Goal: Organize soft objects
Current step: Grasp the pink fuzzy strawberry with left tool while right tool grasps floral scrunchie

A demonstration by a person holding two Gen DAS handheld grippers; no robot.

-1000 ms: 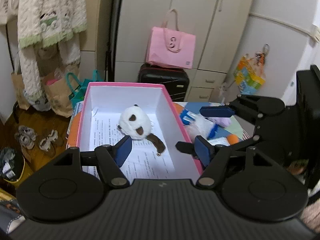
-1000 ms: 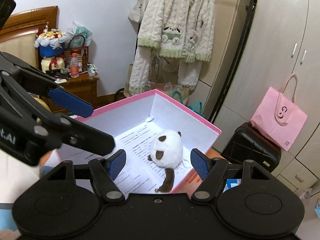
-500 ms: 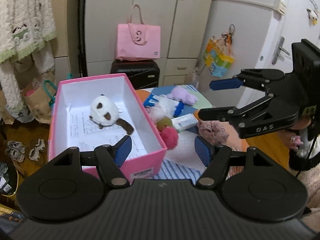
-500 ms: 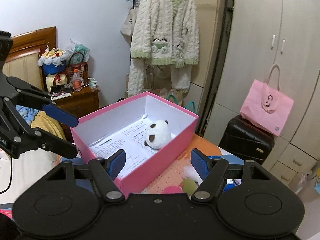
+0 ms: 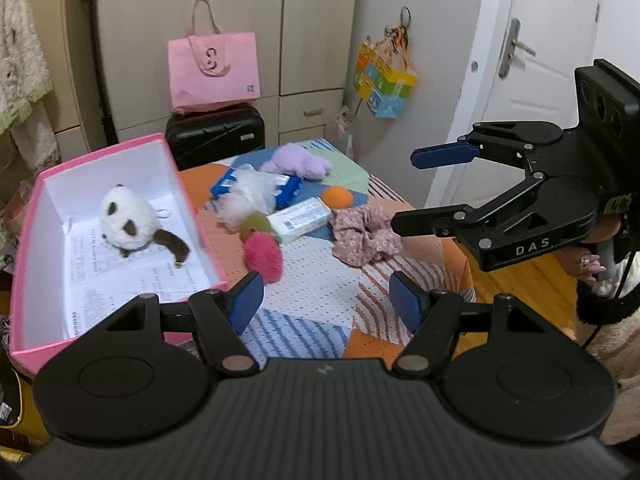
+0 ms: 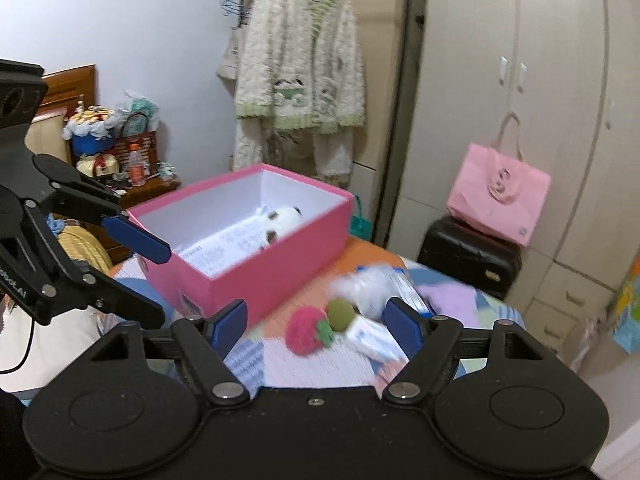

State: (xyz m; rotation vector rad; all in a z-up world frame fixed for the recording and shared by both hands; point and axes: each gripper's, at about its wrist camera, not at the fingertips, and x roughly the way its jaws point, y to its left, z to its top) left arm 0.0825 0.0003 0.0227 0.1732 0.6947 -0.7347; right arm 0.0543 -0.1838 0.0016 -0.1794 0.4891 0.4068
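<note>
A pink box [image 5: 196, 216] [image 6: 280, 276] stands at the table's left with a white and brown plush [image 5: 126, 216] [image 6: 280, 220] lying inside on printed paper. On the patterned cloth to its right lie a pink strawberry plush [image 5: 262, 258] [image 6: 306, 330], a white fluffy toy [image 5: 248, 190] [image 6: 368, 284], a purple plush [image 5: 302, 162], an orange ball [image 5: 337, 197] and a floral scrunchie [image 5: 366, 234]. My left gripper [image 5: 326, 304] hovers open and empty over the near cloth. My right gripper [image 6: 316, 322] [image 5: 412, 190] hangs above the toys, its jaws opening with nothing between them.
A white packet [image 5: 300, 220] and a blue packet [image 5: 280, 188] lie among the toys. Behind the table stand a black suitcase [image 5: 216, 136] with a pink bag [image 5: 212, 70], wardrobes and a white door [image 5: 532, 76]. A knit cardigan [image 6: 296, 64] hangs at the left.
Both grippers have drawn back from over the box and swung right, so the loose toys on the cloth now lie in view. The plush stays in the box.
</note>
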